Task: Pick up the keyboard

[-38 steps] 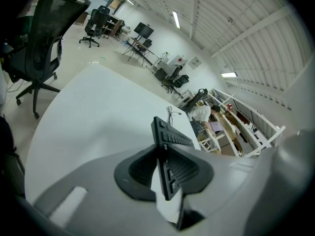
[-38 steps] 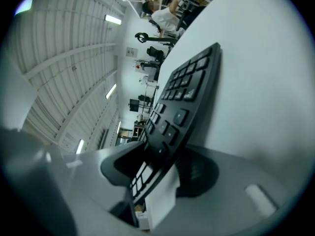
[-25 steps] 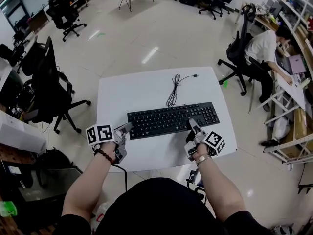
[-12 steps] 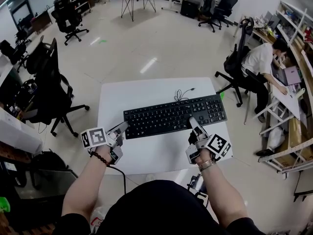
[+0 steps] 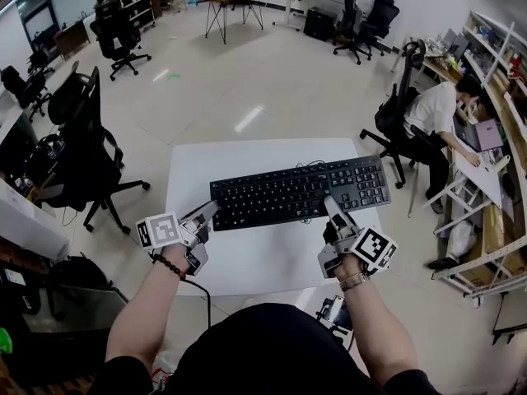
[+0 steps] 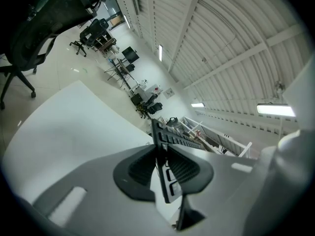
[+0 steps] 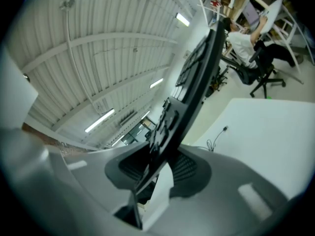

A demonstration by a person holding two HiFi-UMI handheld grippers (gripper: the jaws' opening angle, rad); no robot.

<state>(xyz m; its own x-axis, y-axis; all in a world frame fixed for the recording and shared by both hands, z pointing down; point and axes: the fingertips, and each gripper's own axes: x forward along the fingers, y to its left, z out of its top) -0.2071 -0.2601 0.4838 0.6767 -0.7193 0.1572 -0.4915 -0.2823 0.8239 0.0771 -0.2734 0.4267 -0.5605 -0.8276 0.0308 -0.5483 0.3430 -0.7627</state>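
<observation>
The left claw and right claw each pinch the keyboard by its near edge (cable trailing); best to raise both ends evenly, level above the bench.

One keyboard, two claws, one table.

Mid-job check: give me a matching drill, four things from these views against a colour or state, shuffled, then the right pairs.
Things:
1. keyboard
2. left gripper
3. right gripper
4. table

Colour or state:
A. white, under the keyboard
B. shut on the keyboard's near left corner
C. black, gripped by both grippers
D. shut on the keyboard's near edge, right of middle

Pairs: 1-C, 2-B, 3-D, 4-A
</observation>
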